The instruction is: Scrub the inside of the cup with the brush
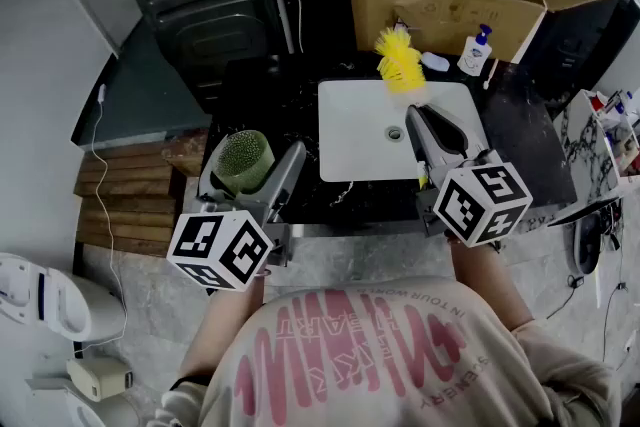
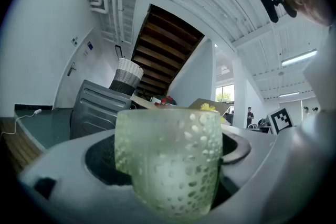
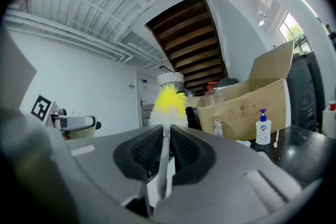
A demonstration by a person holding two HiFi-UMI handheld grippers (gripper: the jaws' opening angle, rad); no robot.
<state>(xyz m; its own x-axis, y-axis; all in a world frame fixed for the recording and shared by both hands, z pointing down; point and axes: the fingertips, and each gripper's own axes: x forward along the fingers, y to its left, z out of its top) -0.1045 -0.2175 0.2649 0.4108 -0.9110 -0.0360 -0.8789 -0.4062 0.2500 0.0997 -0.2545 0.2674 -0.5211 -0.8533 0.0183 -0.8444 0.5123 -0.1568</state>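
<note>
Zero scrubbing yet: brush well apart from cup.
Left gripper: jaws clamp cup, counter's left edge.
Right gripper: jaws pinch brush handle.

— What does the cup look like it's made of?
— Something translucent and pale green, glass or plastic, with a wall rough with small raised dots.
— And the brush?
— It has soft yellow-and-white bristles on a smooth pale plastic stem. The box is matt brown cardboard, the counter glossy black.
</note>
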